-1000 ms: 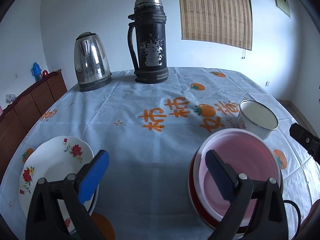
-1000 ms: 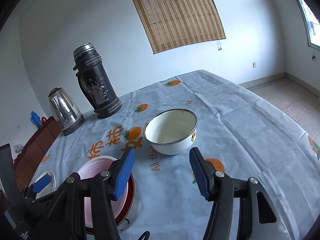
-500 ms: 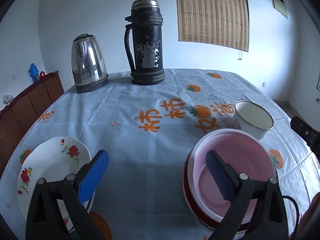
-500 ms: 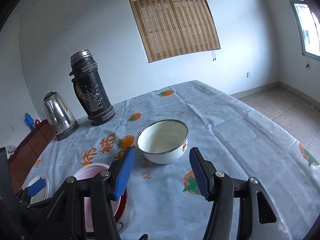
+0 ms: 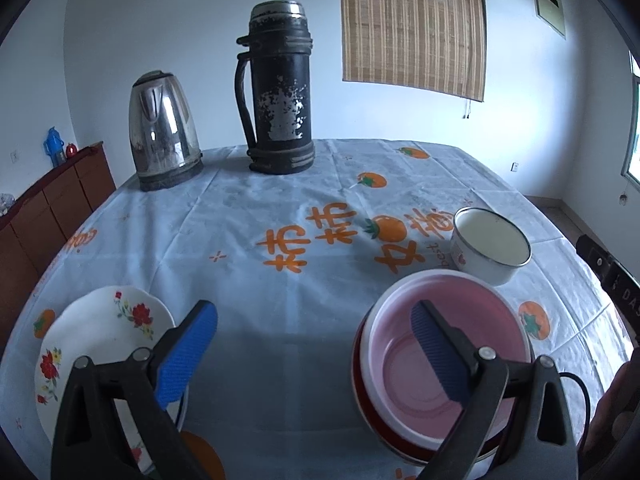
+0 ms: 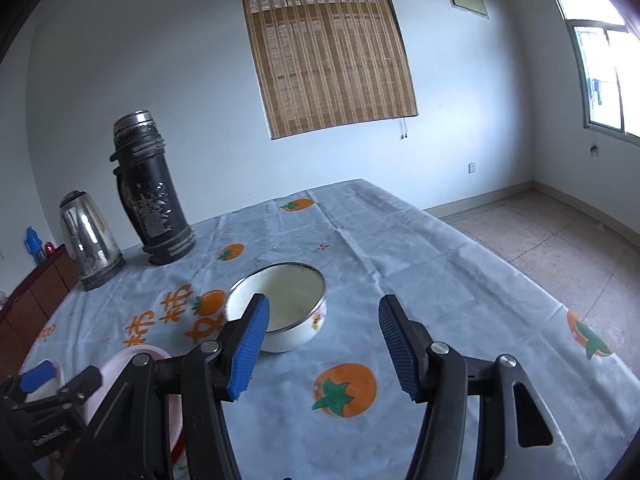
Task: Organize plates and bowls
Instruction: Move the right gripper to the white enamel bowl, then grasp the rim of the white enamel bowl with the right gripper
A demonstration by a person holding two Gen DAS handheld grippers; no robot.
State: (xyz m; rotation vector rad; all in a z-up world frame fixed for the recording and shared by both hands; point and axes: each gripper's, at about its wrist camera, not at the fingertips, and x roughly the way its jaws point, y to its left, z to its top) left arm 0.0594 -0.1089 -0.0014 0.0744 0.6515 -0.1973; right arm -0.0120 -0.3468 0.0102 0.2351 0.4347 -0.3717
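A white plate with red flowers lies at the near left of the table. A pink bowl sits nested in a red bowl at the near right. A white enamel bowl stands beyond it; it also shows in the right wrist view. My left gripper is open and empty above the cloth between plate and pink bowl. My right gripper is open and empty, just short of the white enamel bowl.
A black thermos and a steel kettle stand at the table's far side. The table carries a pale cloth with orange prints. A wooden cabinet stands at the left. The floor lies to the right.
Both grippers have drawn back and tilted up a little, so the bowls and plate sit lower in view. Both stay open. Nothing on the table has moved.
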